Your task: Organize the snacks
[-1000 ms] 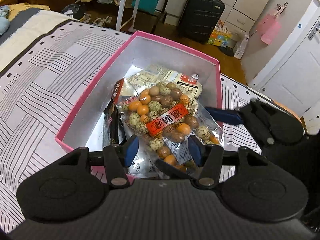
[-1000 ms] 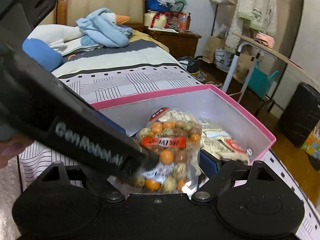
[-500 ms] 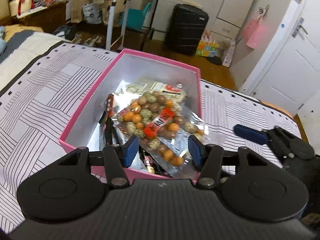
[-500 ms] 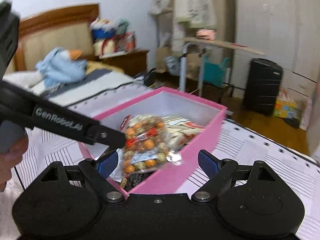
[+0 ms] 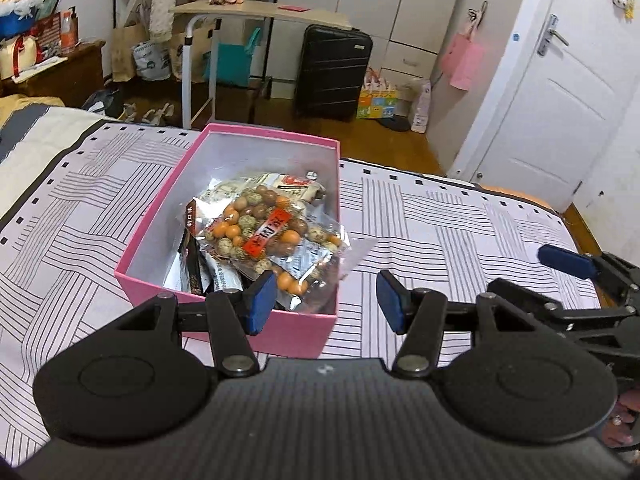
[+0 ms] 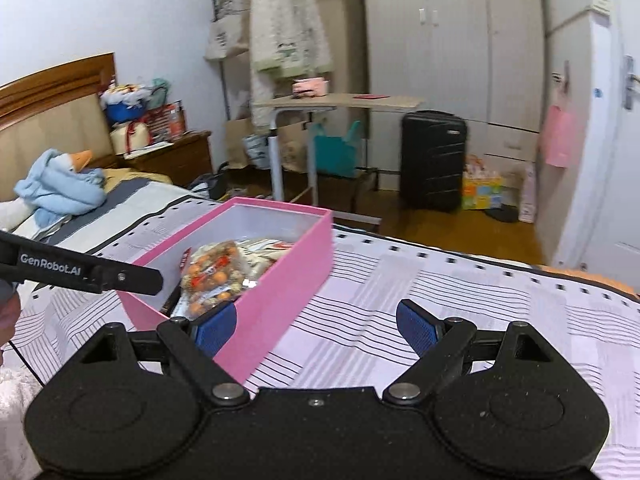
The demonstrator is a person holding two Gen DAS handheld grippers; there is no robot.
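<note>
Left wrist view: the left gripper (image 5: pixel 326 300) hangs above a bed covered in a striped bedspread (image 5: pixel 440 220), its blue-padded jaws spread wide with nothing between them. A pink box (image 5: pixel 256 334) sits open on the bedspread, ahead and slightly left. Inside it lies a clear bag of mixed coated nuts (image 5: pixel 260 234) with a red label, resting on top of other snack packets (image 5: pixel 280 182). The bag's near corner sticks out over the box's right wall. The left jaw pad overlaps the box's near edge in this view (whether it touches cannot be told); the right pad is over bare bedspread. At the far right edge the right gripper (image 5: pixel 592 280) appears, one blue pad showing.

Right wrist view: the right gripper (image 6: pixel 316 326) also has its jaws wide and empty. Here the pink box (image 6: pixel 288 272) is seen from its right side, its long outer wall showing, which the other view hides. The nut bag (image 6: pixel 212 272) lies within, ahead and left of the jaws. The left gripper's black arm (image 6: pixel 80 272) reaches in from the left.
</note>
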